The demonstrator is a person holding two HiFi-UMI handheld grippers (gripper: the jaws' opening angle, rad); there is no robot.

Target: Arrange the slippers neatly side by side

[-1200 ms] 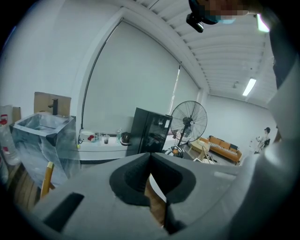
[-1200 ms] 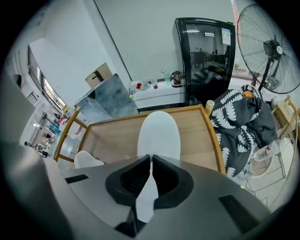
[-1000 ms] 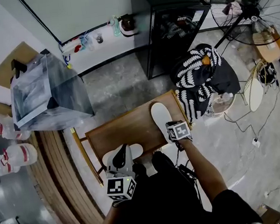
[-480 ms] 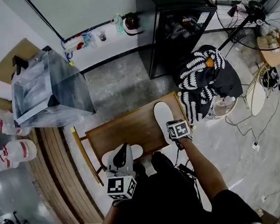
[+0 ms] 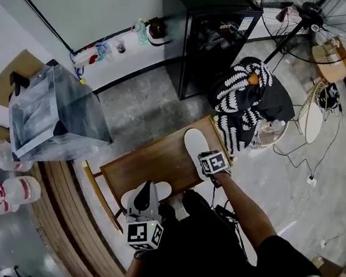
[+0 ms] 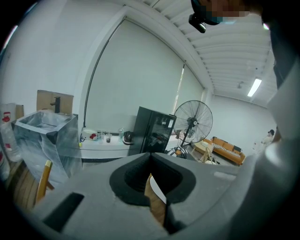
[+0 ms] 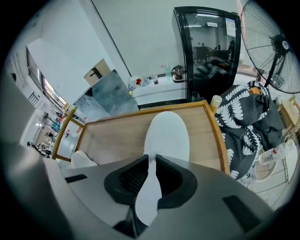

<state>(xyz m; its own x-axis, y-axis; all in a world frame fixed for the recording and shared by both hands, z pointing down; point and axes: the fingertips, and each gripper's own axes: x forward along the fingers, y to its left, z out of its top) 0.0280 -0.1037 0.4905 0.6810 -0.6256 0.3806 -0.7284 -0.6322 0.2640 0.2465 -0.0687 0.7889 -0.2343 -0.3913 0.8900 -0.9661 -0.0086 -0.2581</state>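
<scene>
The table (image 5: 157, 161) is the biggest thing before me, plain wood with a raised rim, and both slippers are on it, well apart with bare wood between them. The right slipper (image 5: 195, 143) lies flat and lengthwise just beside the table's right rim. Its toe points to the far edge and its heel is at the near edge, toward me. The left slipper (image 5: 162, 190) sits at the near left corner, turned more crosswise than the other one. My right gripper (image 7: 152, 158) tilts steeply down at the right slipper's heel. Its jaws have just eased open a little, but the white heel stands between them and the pads press on it from both sides, so I have it clenched. My left gripper (image 6: 150, 161) rests low over the middle of the left slipper, which shows white on either side of it from above. Its jaws stand close together with only a narrow slit between them, where some wood and a white edge show. I cannot tell whether they pinch that slipper.
</scene>
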